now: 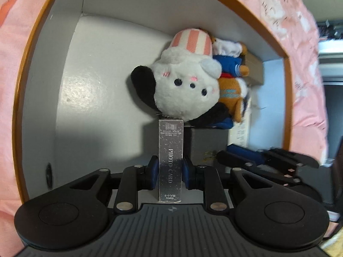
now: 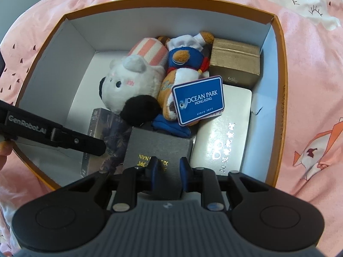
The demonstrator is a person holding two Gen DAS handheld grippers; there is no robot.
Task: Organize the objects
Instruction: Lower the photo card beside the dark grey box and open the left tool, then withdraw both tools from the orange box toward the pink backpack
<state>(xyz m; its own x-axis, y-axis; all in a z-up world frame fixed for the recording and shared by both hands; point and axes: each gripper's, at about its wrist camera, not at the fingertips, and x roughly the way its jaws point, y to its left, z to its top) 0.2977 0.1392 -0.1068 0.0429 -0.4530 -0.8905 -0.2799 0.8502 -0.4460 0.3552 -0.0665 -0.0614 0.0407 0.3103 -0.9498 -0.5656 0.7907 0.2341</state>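
Note:
An orange-rimmed cardboard box lies open on a pink sheet. My left gripper is shut on a slim silver box marked PHOTO CARD. That box reaches down to the white plush dog inside. In the right wrist view the same card box stands low at the container's left, under the left gripper. My right gripper is shut on the near end of a dark grey box with gold lettering. From the left wrist view the right gripper sits beside that dark box.
Also packed inside are an orange plush in a blue outfit, its blue Ocean Park tag, a gold box and a white box. The container's left half shows bare white floor. A hand shows at the left edge.

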